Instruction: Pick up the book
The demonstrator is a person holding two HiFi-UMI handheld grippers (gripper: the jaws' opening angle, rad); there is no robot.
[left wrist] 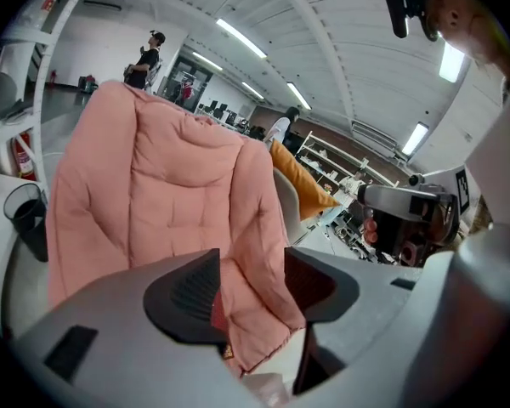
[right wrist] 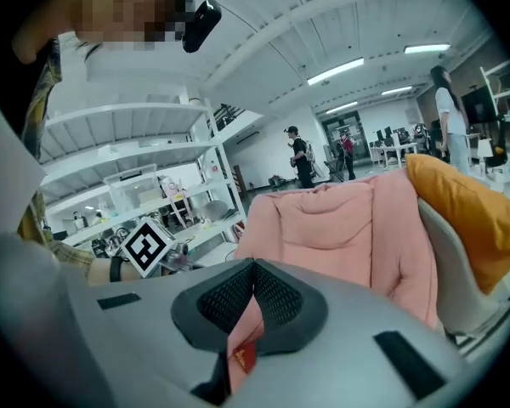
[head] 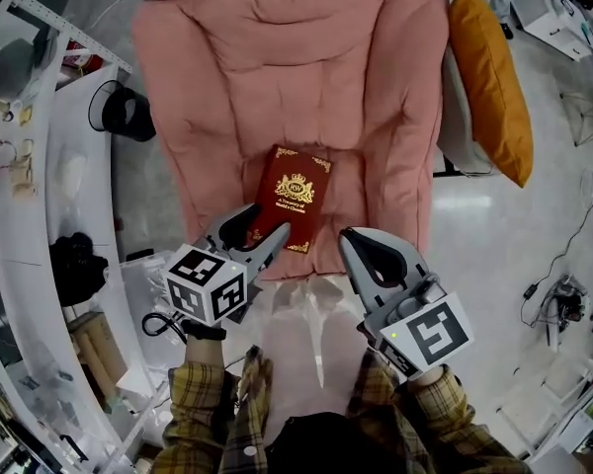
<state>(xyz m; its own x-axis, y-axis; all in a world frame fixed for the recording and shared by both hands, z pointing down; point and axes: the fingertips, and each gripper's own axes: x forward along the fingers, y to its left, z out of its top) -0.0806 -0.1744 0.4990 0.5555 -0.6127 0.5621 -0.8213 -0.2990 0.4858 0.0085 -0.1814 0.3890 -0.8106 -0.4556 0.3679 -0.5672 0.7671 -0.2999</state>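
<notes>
A dark red book (head: 295,196) with gold print lies flat on the seat of a pink padded chair (head: 277,67). My left gripper (head: 256,231) hovers over the book's near left corner, jaws open with nothing between them. In the left gripper view the open left gripper (left wrist: 251,283) frames the chair (left wrist: 153,194), and a sliver of the book (left wrist: 218,317) shows below the left pad. My right gripper (head: 361,245) hangs shut and empty off the book's near right side. Past the shut right gripper (right wrist: 253,291) a corner of the book (right wrist: 242,359) shows.
An orange cushion (head: 494,77) leans against the chair's right side. A black bin (head: 119,112) stands left of the chair, beside white shelving (head: 20,215) with clutter. Cables and gear (head: 563,304) lie on the floor at right. People stand far off in the room.
</notes>
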